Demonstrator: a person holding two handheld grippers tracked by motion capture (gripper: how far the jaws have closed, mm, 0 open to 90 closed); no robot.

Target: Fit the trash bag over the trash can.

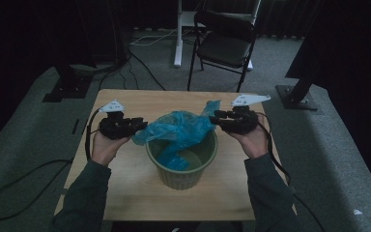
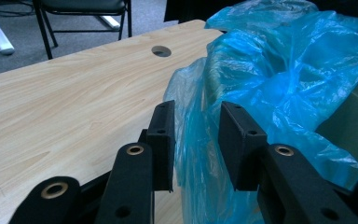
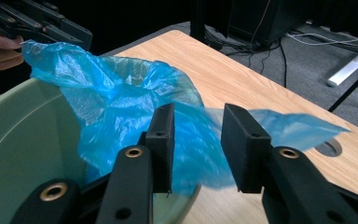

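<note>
A pale green bin (image 1: 181, 180) stands at the middle of the wooden table (image 1: 135, 104). A thin blue plastic bag (image 1: 178, 128) lies crumpled over its mouth and hangs partly inside. My left gripper (image 1: 141, 126) is level at the bag's left edge. In the left gripper view its jaws (image 2: 196, 116) stand apart with loose bag film (image 2: 279, 79) between them, and the pads are not pressing it. My right gripper (image 1: 216, 117) is at the bag's right corner. In the right gripper view it (image 3: 196, 116) is open over the bin's rim (image 3: 23, 140), with the bag (image 3: 121, 98) behind its jaws.
A black folding chair (image 1: 224, 41) and a white desk leg (image 1: 178, 34) stand beyond the table's far edge. Cables trail on the grey carpet at left. A round cable hole (image 2: 161, 51) sits in the tabletop. Dark stand bases flank the table.
</note>
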